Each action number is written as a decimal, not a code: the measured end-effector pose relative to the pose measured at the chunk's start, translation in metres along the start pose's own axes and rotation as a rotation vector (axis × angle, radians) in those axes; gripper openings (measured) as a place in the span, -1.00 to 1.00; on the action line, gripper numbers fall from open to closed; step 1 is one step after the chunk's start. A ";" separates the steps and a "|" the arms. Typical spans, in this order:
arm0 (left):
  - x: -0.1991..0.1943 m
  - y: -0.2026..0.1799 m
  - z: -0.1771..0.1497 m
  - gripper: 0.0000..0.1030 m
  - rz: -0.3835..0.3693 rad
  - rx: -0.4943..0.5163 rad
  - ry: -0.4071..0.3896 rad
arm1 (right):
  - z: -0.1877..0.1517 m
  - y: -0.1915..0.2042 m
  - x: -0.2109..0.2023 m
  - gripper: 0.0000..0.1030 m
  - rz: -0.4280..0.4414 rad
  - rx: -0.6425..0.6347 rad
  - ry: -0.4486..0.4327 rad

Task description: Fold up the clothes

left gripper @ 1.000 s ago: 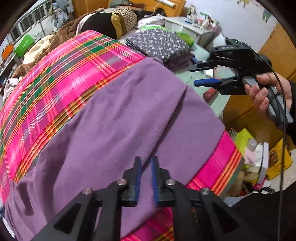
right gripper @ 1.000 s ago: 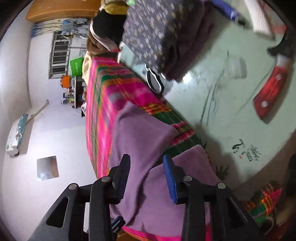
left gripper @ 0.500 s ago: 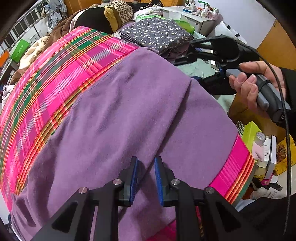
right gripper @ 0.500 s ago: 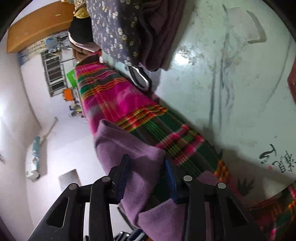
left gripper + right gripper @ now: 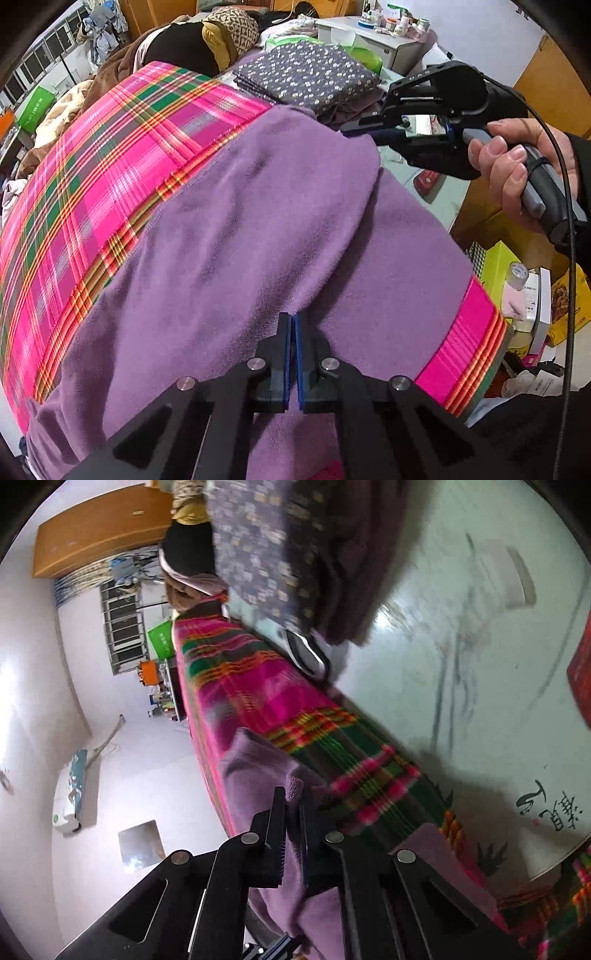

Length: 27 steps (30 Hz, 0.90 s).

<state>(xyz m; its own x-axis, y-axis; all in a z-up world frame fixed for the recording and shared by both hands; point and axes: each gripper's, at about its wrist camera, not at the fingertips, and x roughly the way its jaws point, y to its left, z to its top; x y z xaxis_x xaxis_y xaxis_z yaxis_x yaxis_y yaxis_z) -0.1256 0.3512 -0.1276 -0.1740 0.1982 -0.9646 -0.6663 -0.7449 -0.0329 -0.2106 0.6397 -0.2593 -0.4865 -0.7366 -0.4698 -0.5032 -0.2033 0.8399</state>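
My left claw is pinched tight on a ridge of the purple garment, which lies spread over the pink plaid cloth and fills the middle of my left view. My right claw is clamped on a raised corner of the same garment; a tuft of fabric pokes up between its pads. In the left view that claw's black body sits at 2 o'clock, gripped by a hand with a cable trailing down. At 12 o'clock, beyond the garment's far edge, a folded floral stack rests on the pale green worktop. Boxes and clutter crowd the floor at 4 o'clock.
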 end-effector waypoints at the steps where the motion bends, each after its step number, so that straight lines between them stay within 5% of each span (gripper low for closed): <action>1: -0.003 0.001 0.000 -0.97 -0.007 -0.005 -0.006 | -0.001 0.005 -0.003 -0.90 -0.002 -0.013 -0.009; 14: -0.099 0.023 0.016 -0.97 -0.115 -0.095 -0.201 | -0.037 0.095 -0.069 -0.92 0.093 -0.222 -0.091; 17: -0.102 0.009 0.006 -0.97 -0.156 -0.058 -0.189 | -0.052 0.091 -0.090 -0.91 0.084 -0.239 -0.108; 27: -0.038 -0.037 -0.034 -0.97 -0.239 0.026 -0.002 | -0.079 -0.016 -0.106 -0.91 -0.107 -0.080 -0.108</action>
<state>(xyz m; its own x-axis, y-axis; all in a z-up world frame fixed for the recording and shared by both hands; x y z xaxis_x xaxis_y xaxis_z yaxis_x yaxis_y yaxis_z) -0.0698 0.3490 -0.0988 -0.0099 0.3683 -0.9297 -0.7072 -0.6599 -0.2539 -0.0941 0.6702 -0.2015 -0.5096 -0.6351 -0.5805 -0.4996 -0.3309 0.8005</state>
